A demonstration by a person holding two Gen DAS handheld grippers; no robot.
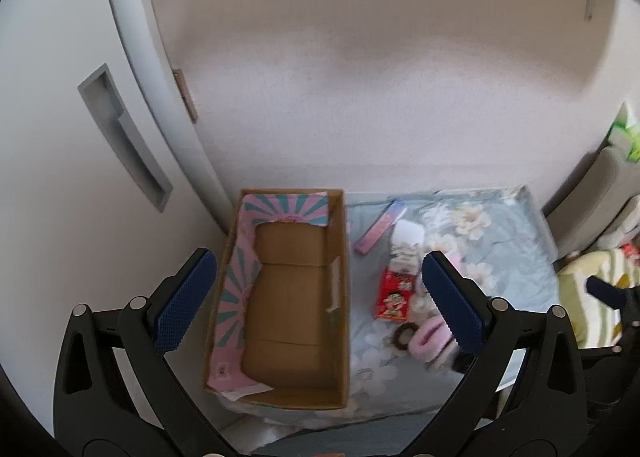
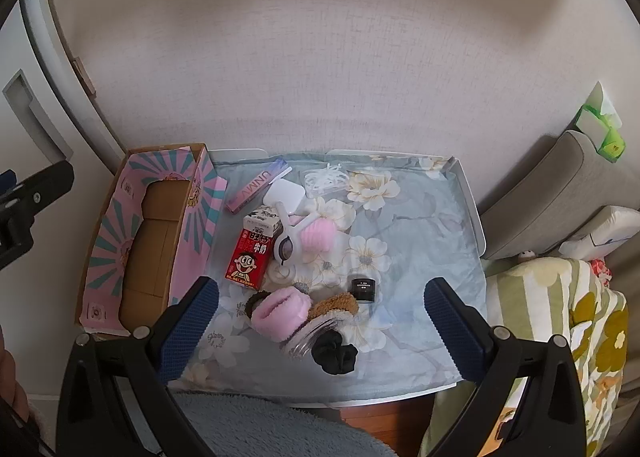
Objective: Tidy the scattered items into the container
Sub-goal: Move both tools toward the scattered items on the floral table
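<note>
Open-topped cardboard box with pink-teal printed flaps [image 2: 152, 241] at table's left: interior bare, free from above; tall walls block side entry. Right half of floral blue cloth [image 2: 420, 225] clear. Centre crowded: red milk carton [image 2: 248, 261], pink fluffy sock [image 2: 280, 315], small black jar [image 2: 363, 289], black scrunchie [image 2: 334, 355] packed together. Wall close behind.

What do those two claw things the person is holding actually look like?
Both look alike. The left gripper and the right gripper each have two black plastic arms with silver round pins at the joints. Their fingers carry dark blue, finely textured rubber pads. No cables show.
</note>
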